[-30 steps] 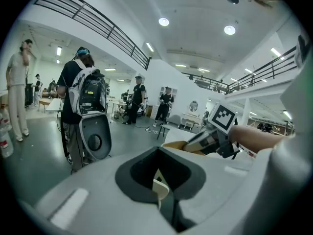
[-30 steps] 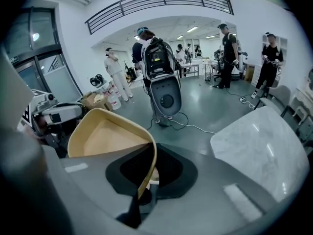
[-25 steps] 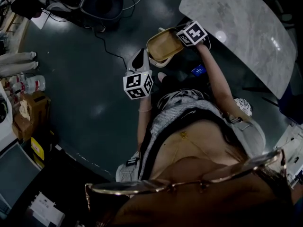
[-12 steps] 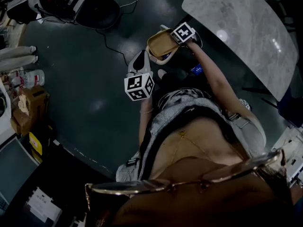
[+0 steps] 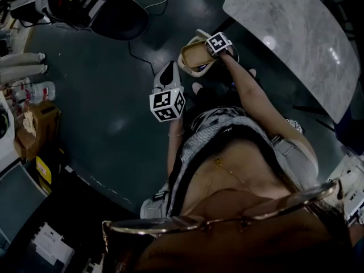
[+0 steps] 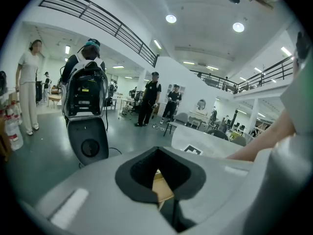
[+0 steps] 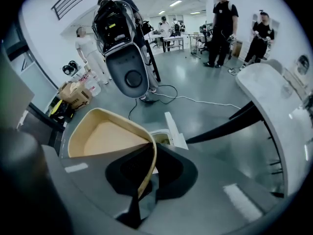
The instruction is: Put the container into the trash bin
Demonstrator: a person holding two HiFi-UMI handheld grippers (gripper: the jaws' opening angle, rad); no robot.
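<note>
A tan oval container (image 5: 196, 56) hangs over the floor, tilted, with my right gripper (image 5: 211, 49) shut on its rim. In the right gripper view the container (image 7: 105, 136) fills the left side and its rim runs between the jaws of the right gripper (image 7: 145, 180). Just beyond it stands a small white trash bin (image 7: 164, 133) with its lid up. In the head view only the bin's white rim (image 5: 189, 71) shows, under the container. My left gripper (image 5: 166, 75) hovers just left of the bin, jaws together and holding nothing. A sliver of the container (image 6: 161, 187) shows past the left gripper (image 6: 168, 199).
A marble table top (image 5: 296, 33) lies to the right. A black machine on a rounded base (image 5: 108, 10) stands at the far left, with a cable (image 5: 139, 56) trailing on the dark floor. Bottles (image 5: 34, 90) and a cardboard box (image 5: 31, 124) sit at the left edge. Several people stand far off.
My right gripper has shifted slightly left and closer over the bin, carrying the container. The left gripper has hardly moved.
</note>
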